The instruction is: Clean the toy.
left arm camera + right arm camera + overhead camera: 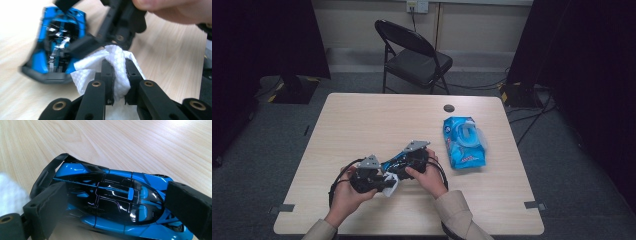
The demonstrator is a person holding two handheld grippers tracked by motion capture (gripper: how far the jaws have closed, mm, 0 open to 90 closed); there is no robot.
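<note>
Both forearms in from bottom edge, hands close together low on the near side. Left hand [346, 192] wrapped round left gripper [384, 184], jaws clamped nearly together. Right hand [428, 175] grips right gripper [391, 166], jaws spread wide, angled toward the left one. Gripper tips almost meeting

The left hand-held gripper [119, 82] has its two black jaws closed on a folded white wipe [115, 65]. Beyond it, the right hand-held gripper [75, 25] grips a blue and black toy car [53, 53], blurred, above the light wooden tabletop [165, 57]. The wipe touches the right hand-held gripper.
</note>
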